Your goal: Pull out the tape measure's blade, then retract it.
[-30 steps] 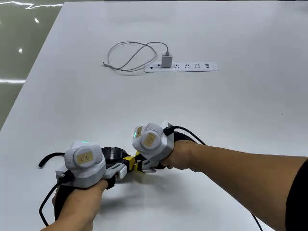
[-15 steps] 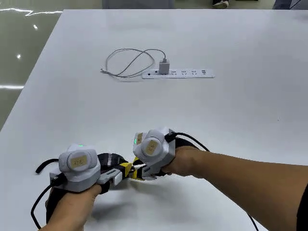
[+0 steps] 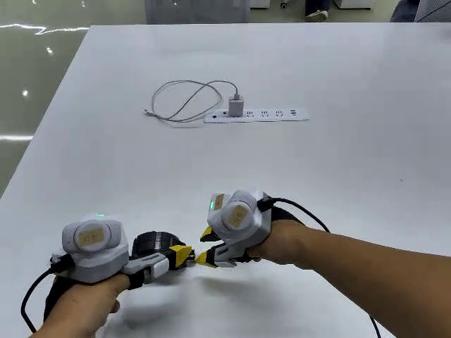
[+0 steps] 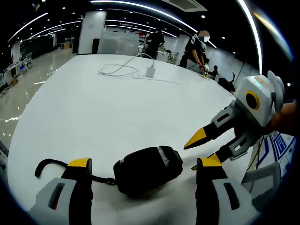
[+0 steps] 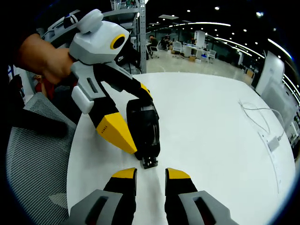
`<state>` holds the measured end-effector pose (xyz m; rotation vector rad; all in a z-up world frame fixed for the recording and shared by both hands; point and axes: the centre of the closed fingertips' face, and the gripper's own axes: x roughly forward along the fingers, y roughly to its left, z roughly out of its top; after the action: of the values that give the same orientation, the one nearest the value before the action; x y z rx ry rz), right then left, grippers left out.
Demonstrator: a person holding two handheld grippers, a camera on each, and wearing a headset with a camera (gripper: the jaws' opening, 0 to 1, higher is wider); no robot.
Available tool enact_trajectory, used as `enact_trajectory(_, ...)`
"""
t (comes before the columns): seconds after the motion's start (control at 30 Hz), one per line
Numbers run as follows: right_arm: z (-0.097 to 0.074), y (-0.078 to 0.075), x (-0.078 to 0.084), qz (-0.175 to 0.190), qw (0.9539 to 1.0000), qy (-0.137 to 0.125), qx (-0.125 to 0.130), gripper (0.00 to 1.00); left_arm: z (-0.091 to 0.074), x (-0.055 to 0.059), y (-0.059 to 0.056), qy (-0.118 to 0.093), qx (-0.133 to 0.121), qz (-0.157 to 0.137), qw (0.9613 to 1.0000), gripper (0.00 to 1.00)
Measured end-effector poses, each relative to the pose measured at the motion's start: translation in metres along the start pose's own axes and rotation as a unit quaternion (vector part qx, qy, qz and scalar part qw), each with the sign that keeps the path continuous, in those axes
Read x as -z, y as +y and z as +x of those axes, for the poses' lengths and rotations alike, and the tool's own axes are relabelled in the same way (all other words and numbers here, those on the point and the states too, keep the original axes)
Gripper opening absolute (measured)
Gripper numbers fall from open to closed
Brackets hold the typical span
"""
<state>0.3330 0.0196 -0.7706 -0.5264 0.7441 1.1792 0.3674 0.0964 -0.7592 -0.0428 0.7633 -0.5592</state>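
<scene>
1. Broadly: the white worktop (image 3: 338, 176) is bare over most of its far and right stretch. Its left edge runs away on a diagonal, with glossy floor (image 3: 28, 84) beyond. Both grippers sit close to the near edge, left of centre.
2. Tape measure (image 5: 143, 123): black case, lying on the worktop by the near edge. A black strap (image 4: 44, 164) loops off one end.
3. Left hand-held gripper (image 4: 144, 162): jaws wide, one on each side of the case, not visibly pressing it.
4. Right hand-held gripper (image 5: 151, 174): jaws a narrow gap apart, nothing between them, tips just short of the blade hook (image 5: 150, 163) at the case's mouth.
5. The yellow tips of the two grippers come very close together; cannot tell whether they touch.
6. Far side, well apart from the work: power strip (image 3: 257, 114), a charger (image 3: 235, 107) plugged into it, white cable (image 3: 184, 100) looped to its left.
7. Room: open office under ceiling lights, with a grey mesh chair (image 5: 37, 154) beside the worktop's edge.
</scene>
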Motion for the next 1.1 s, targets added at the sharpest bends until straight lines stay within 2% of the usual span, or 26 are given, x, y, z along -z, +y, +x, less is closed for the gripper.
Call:
enact_trajectory(0.1, -0.006, 0.0, 0.007, 0.008, 0.9999, -0.002, 0.006, 0.22, -0.003, 0.002, -0.002, 0.001, 0.014, -0.005, 0.9999, 0.99)
enact_trajectory(0.23, -0.015, 0.001, 0.011, 0.012, 0.9998, -0.006, 0.012, 0.23, -0.005, 0.008, -0.004, 0.011, 0.031, 0.01, 0.9994, 0.99)
enact_trajectory(0.3, -0.021, 0.001, 0.011, 0.015, 0.9997, -0.01, 0.015, 0.24, -0.006, 0.009, -0.009, 0.014, 0.057, 0.015, 0.9982, 0.99)
enact_trajectory(0.33, -0.023, 0.001, 0.011, 0.017, 0.9996, -0.012, 0.017, 0.25, -0.009, 0.003, -0.016, -0.004, 0.069, 0.024, 0.9973, 0.99)
enact_trajectory(0.4, -0.028, 0.0, 0.013, 0.022, 0.9994, -0.018, 0.021, 0.25, -0.014, -0.001, -0.021, -0.013, 0.083, 0.051, 0.9951, 0.99)
enact_trajectory(0.5, -0.035, 0.0, 0.017, 0.034, 0.9988, -0.023, 0.028, 0.28, -0.018, 0.003, -0.025, 0.001, 0.097, 0.062, 0.9934, 0.99)
enact_trajectory(0.6, -0.044, 0.001, 0.02, 0.042, 0.998, -0.033, 0.033, 0.29, -0.021, 0.003, -0.023, -0.001, 0.099, 0.077, 0.9921, 0.99)
enact_trajectory(0.67, -0.049, 0.001, 0.026, 0.048, 0.9976, -0.032, 0.039, 0.32, -0.022, 0.006, -0.019, 0.009, 0.092, 0.102, 0.9905, 0.99)
enact_trajectory(0.73, -0.054, 0.001, 0.031, 0.05, 0.9973, -0.031, 0.044, 0.34, -0.024, 0.013, -0.021, 0.023, 0.099, 0.138, 0.9852, 0.99)
enact_trajectory(0.8, -0.06, 0.0, 0.035, 0.055, 0.9967, -0.035, 0.048, 0.33, -0.024, 0.019, -0.014, 0.041, 0.089, 0.165, 0.9815, 0.99)
enact_trajectory(0.83, -0.062, -0.001, 0.038, 0.06, 0.9962, -0.036, 0.051, 0.35, -0.024, 0.02, -0.017, 0.042, 0.098, 0.162, 0.9809, 0.99)
enact_trajectory(0.97, -0.072, -0.004, 0.046, 0.074, 0.9946, -0.04, 0.06, 0.38, -0.025, 0.021, -0.016, 0.041, 0.105, 0.158, 0.9809, 0.99)
enact_trajectory(1.1, -0.083, -0.005, 0.052, 0.087, 0.993, -0.043, 0.067, 0.41, -0.027, 0.017, -0.012, 0.032, 0.098, 0.155, 0.9826, 0.99)
